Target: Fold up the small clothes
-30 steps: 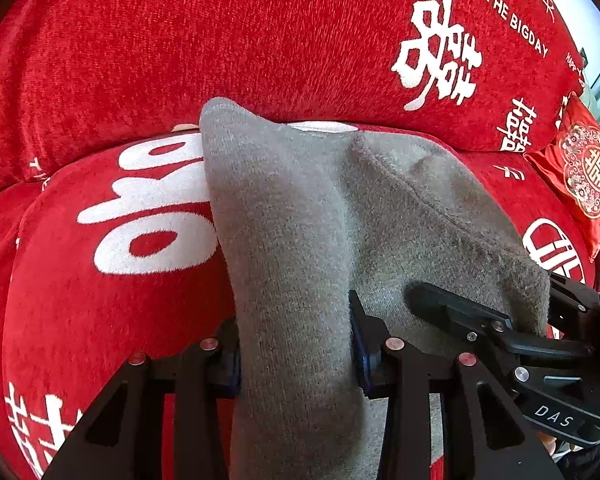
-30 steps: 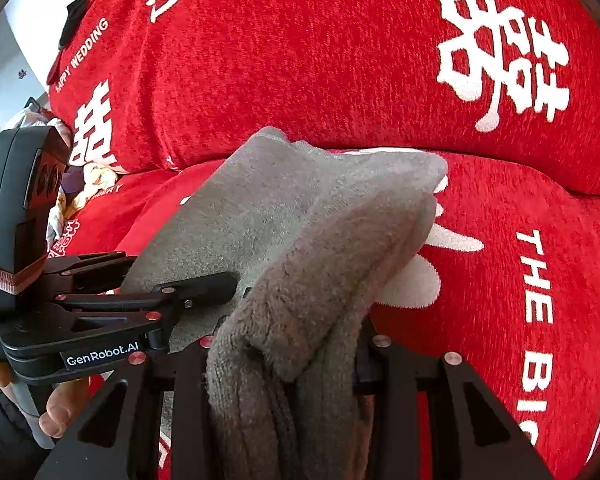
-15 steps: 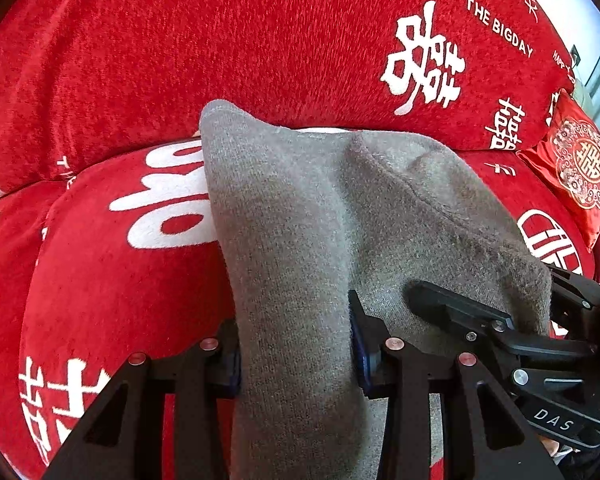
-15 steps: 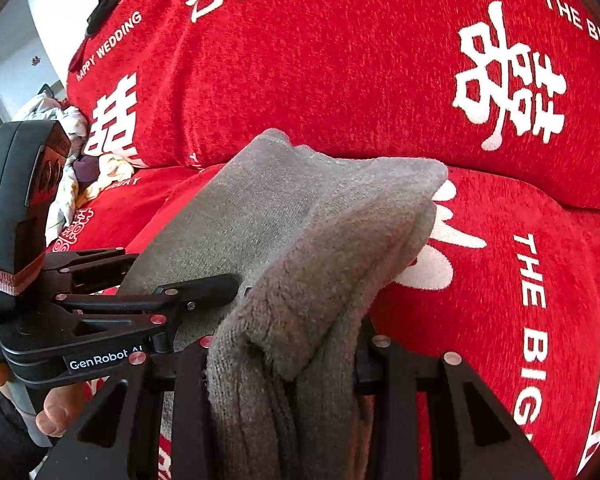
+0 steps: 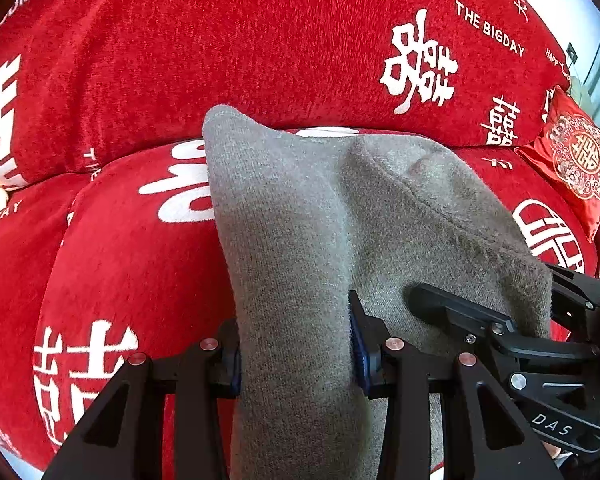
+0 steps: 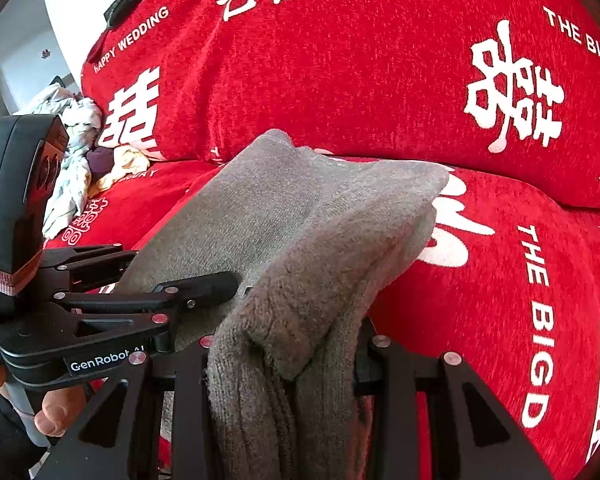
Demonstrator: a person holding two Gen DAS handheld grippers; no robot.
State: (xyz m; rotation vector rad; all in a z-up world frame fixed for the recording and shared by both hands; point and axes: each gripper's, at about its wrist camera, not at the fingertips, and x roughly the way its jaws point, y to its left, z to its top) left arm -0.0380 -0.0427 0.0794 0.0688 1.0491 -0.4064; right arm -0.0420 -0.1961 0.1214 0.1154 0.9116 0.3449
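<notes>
Between both pairs of tongs, one grey sock hangs stretched over the red sofa.

Nearest the lenses, the left gripper (image 5: 296, 354) is clenched on the smooth-knit end of the grey sock (image 5: 312, 216), and the right gripper (image 6: 282, 360) is clenched on the thick, fuzzy cuff end, which is bunched and doubled over between its jaws. Both tools sit side by side, almost touching, so neither hand is clearly nearer. From each grip the sock's long axis runs straight away toward the sofa back (image 5: 260, 48), its far folded edge reaching out above the seat cushion (image 5: 132, 248). I judge that the coming move turns on laying that far edge down first. A heap of pale laundry (image 6: 70, 160) lies well off to the left.
</notes>
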